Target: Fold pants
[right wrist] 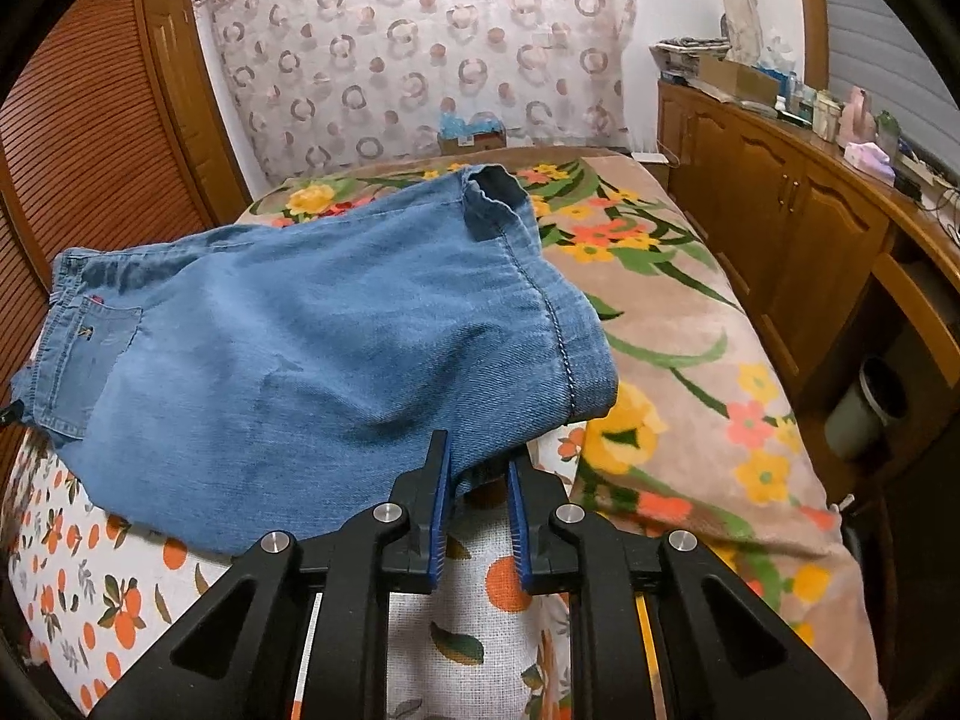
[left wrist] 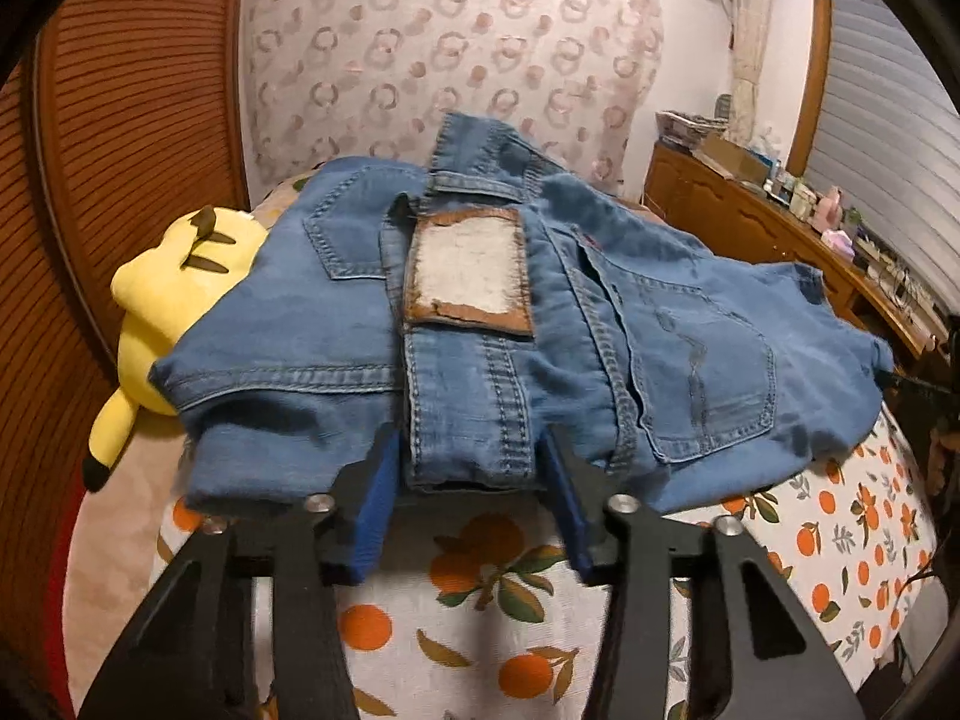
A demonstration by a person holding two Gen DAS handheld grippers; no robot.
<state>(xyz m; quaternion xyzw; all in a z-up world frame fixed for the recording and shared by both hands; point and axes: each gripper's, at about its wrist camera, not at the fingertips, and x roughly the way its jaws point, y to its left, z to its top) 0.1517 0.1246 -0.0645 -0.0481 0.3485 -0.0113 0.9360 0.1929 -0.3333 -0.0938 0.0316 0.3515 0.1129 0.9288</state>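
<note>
Blue jeans [left wrist: 690, 312] lie bunched on the bed, back side up, showing the brown leather patch [left wrist: 468, 264] and back pockets. My left gripper [left wrist: 471, 450] is open, its blue pads [left wrist: 381, 498] standing on either side of the folded waistband strip [left wrist: 474, 420], which lies flat and unsqueezed between them. In the right wrist view the jeans [right wrist: 300, 348] spread across the bed towards the rolled leg end [right wrist: 588, 372]. My right gripper [right wrist: 480, 462] is shut on the near edge of that denim, with a fold of cloth pinched between its pads.
A yellow plush toy [left wrist: 168, 288] lies against the jeans on the left. The bed has an orange-print sheet [left wrist: 480, 600] and a floral blanket [right wrist: 690, 360]. A wooden cabinet [right wrist: 780, 210] with clutter on top runs along the right; louvred wooden doors [left wrist: 120, 120] stand at left.
</note>
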